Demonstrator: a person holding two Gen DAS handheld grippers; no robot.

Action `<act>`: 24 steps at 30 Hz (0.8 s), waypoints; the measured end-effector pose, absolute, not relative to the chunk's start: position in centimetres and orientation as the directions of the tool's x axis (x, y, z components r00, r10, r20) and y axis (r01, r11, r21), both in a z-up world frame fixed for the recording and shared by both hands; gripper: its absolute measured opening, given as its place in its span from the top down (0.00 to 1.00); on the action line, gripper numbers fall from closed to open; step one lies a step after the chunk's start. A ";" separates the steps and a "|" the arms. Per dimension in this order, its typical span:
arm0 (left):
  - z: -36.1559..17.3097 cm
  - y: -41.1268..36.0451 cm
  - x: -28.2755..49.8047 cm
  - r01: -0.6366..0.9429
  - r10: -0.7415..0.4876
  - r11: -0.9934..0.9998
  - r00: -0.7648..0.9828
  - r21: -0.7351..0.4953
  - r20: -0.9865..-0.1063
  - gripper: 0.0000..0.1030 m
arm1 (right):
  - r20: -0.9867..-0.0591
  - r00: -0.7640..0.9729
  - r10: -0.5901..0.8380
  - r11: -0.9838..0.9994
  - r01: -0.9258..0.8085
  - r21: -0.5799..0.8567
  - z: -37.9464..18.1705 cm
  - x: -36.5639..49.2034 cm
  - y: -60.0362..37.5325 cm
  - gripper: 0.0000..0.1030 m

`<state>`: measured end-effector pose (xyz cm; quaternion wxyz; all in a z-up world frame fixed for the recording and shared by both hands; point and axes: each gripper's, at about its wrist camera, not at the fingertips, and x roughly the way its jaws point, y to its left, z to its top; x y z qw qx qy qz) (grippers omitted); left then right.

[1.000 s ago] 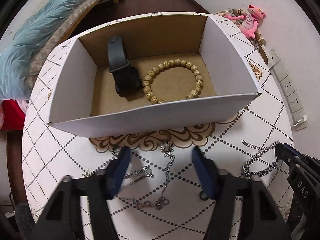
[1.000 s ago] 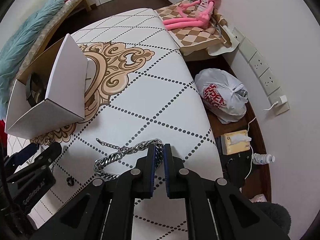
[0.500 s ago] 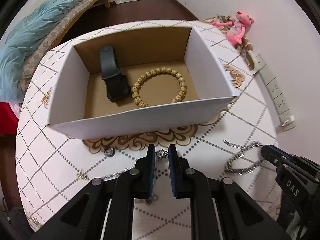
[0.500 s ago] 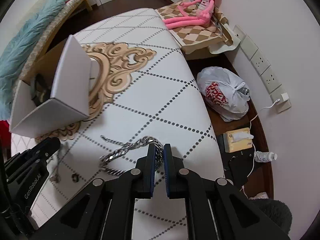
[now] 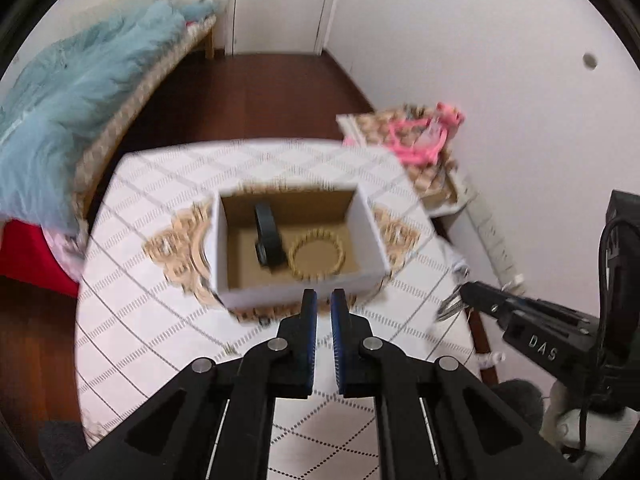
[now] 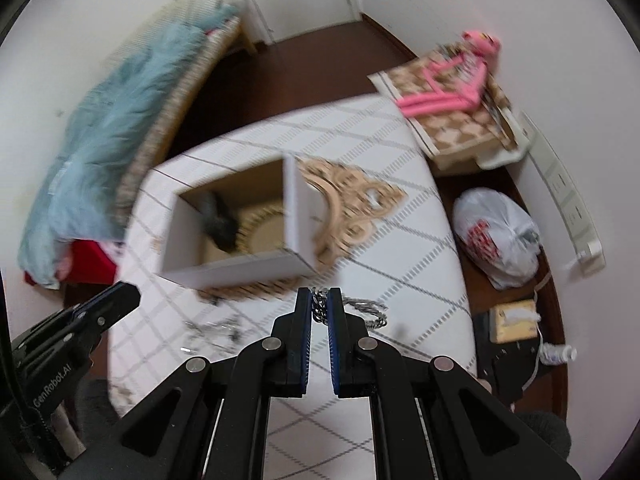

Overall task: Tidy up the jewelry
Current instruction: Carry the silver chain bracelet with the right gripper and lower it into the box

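Jewelry box (image 5: 298, 292): one white cardboard box, open on top, stands on the round patterned table (image 5: 132, 320), in front of both grippers.
Inside the box: two things, one black watch (image 5: 269, 240) and one wooden bead bracelet (image 5: 317, 254), side by side and touching.
Silver chain bracelet (image 6: 320, 308): one thick chain, pinched between the blue pads of the right gripper (image 6: 319, 312); the rest of it hangs to the right (image 6: 370, 310) above the table.
Right gripper: clenched on the silver chain bracelet, to the right of the box in the left wrist view (image 5: 466, 298).
Left gripper (image 5: 323, 312): pads almost together with a narrow gap; the left wrist view shows nothing between them, and I cannot tell if it holds something thin.
Thin necklace (image 6: 216, 326): lies on the table near the box, blurred, so I cannot count the pieces.
Pink plush toy (image 6: 452, 84): one, on a checkered cushion beside the table.
White plastic bag (image 6: 498, 236): one, on the floor.
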<state>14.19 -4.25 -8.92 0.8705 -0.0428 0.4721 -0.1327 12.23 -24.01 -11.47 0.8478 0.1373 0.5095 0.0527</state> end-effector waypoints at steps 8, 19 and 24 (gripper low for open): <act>-4.1 -1.7 15.6 0.183 -0.305 0.952 0.577 -0.244 -0.758 0.95 | -0.784 0.534 0.316 0.942 -0.079 0.326 -4.8 14.0 -21.0 0.92; -13.1 0.6 13.4 0.064 -0.234 0.971 0.435 -0.229 -0.870 0.49 | -0.833 0.457 0.312 0.942 -0.033 0.334 -10.4 12.6 -20.3 0.92; -19.4 -0.7 12.4 0.038 -0.210 0.977 0.339 -0.210 -0.917 0.49 | -0.879 0.386 0.279 0.946 0.046 0.320 -16.0 10.7 -21.5 0.92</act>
